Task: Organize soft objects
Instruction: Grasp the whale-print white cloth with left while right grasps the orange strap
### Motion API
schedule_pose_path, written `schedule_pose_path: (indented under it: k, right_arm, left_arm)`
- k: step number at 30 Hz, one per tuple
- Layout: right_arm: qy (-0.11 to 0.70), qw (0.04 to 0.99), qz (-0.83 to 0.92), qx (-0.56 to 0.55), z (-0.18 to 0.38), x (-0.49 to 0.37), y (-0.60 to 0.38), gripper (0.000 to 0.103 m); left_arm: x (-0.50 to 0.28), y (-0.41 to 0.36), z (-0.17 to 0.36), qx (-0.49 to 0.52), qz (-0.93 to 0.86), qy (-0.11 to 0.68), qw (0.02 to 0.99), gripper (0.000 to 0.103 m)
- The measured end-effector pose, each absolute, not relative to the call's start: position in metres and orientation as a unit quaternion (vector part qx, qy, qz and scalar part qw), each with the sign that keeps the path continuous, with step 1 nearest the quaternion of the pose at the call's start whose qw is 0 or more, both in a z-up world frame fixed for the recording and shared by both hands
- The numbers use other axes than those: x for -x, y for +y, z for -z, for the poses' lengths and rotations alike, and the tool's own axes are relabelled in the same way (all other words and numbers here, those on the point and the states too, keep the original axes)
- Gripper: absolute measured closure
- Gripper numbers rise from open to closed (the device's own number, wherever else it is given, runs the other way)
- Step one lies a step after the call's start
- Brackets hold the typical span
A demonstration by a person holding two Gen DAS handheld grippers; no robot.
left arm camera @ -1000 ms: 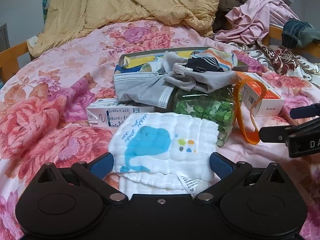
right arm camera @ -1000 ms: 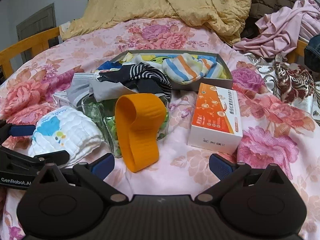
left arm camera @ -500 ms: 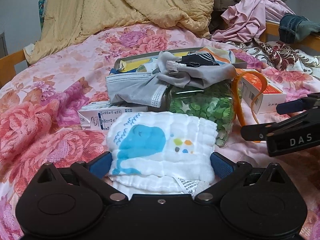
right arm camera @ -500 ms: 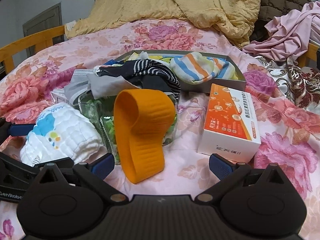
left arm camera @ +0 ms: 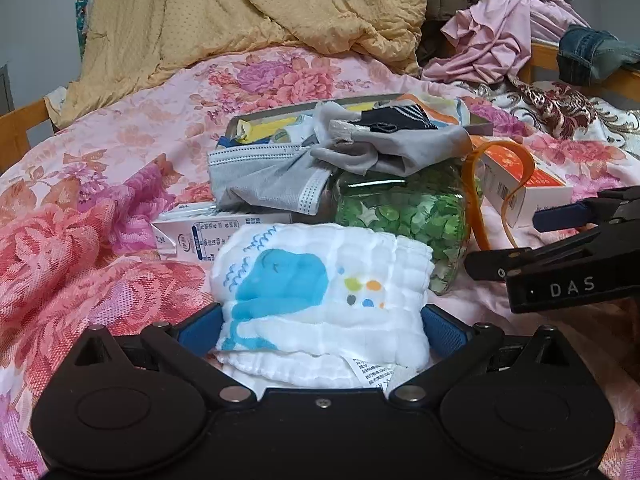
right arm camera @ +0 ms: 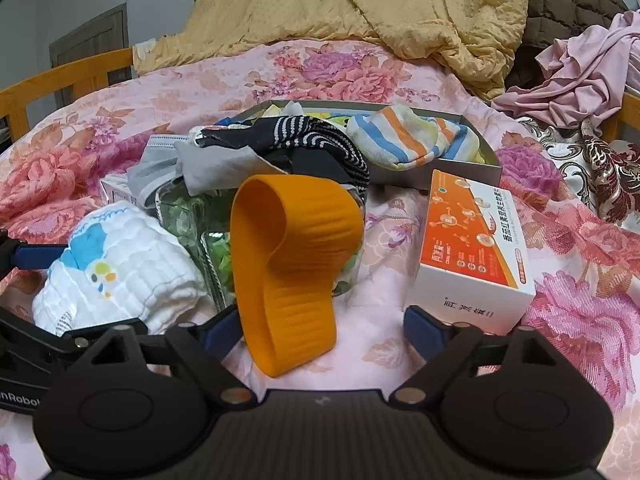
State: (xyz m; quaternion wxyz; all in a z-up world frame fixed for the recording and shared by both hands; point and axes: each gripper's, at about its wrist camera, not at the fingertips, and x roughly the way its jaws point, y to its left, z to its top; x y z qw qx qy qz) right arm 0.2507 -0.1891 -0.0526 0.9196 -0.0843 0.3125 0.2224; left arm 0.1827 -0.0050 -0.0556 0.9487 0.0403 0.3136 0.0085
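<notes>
A folded white cloth with a blue whale print (left arm camera: 320,300) lies on the bed between the fingers of my left gripper (left arm camera: 320,330); the blue pads touch its sides. The cloth also shows in the right wrist view (right arm camera: 116,272). My right gripper (right arm camera: 324,330) is open, with an orange silicone band (right arm camera: 292,264) standing between its fingers, close to the left pad. Behind sit a glass jar of green stars (left arm camera: 404,216), a grey cloth and striped socks (right arm camera: 304,140) draped on it, and a grey tray of soft items (right arm camera: 460,168).
An orange and white carton (right arm camera: 476,252) lies right of the band. A white carton (left arm camera: 192,232) lies behind the whale cloth. A yellow quilt (left arm camera: 240,12), pink clothes (left arm camera: 508,36) and jeans (left arm camera: 592,52) lie at the back. Wooden bed rails (right arm camera: 60,80) border the floral sheet.
Both grippers have moved forward. The left fingers now reach around the whale cloth and have narrowed onto its sides. The orange band now sits between the right fingers.
</notes>
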Motion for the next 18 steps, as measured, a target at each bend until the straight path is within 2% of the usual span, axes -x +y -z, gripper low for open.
schedule_pose_path:
  k: [4, 7, 9, 11, 13, 18]
  right_arm:
    - [0.316, 0.917, -0.229, 0.081, 0.053, -0.251, -0.188, 0.024]
    - [0.312, 0.917, -0.233, 0.088, 0.053, -0.249, -0.187, 0.03]
    - [0.311, 0.916, -0.238, 0.09, 0.053, -0.249, -0.186, 0.04]
    - [0.309, 0.914, -0.243, 0.095, 0.053, -0.247, -0.184, 0.046]
    - [0.306, 0.913, -0.247, 0.102, 0.052, -0.245, -0.181, 0.052]
    - [0.305, 0.912, -0.255, 0.106, 0.049, -0.242, -0.178, 0.065]
  left_arm:
    - [-0.184, -0.004, 0.056, -0.035, -0.01, 0.317, 0.948, 0.002]
    - [-0.184, -0.004, 0.055, -0.033, -0.013, 0.314, 0.949, 0.009]
    - [-0.183, -0.004, 0.054, -0.029, -0.012, 0.311, 0.95, 0.018]
    - [-0.182, -0.005, 0.052, -0.031, -0.006, 0.305, 0.952, 0.037]
    - [-0.181, -0.007, 0.05, -0.039, -0.002, 0.303, 0.952, 0.047]
    - [-0.179, -0.013, 0.048, -0.046, 0.006, 0.303, 0.952, 0.059]
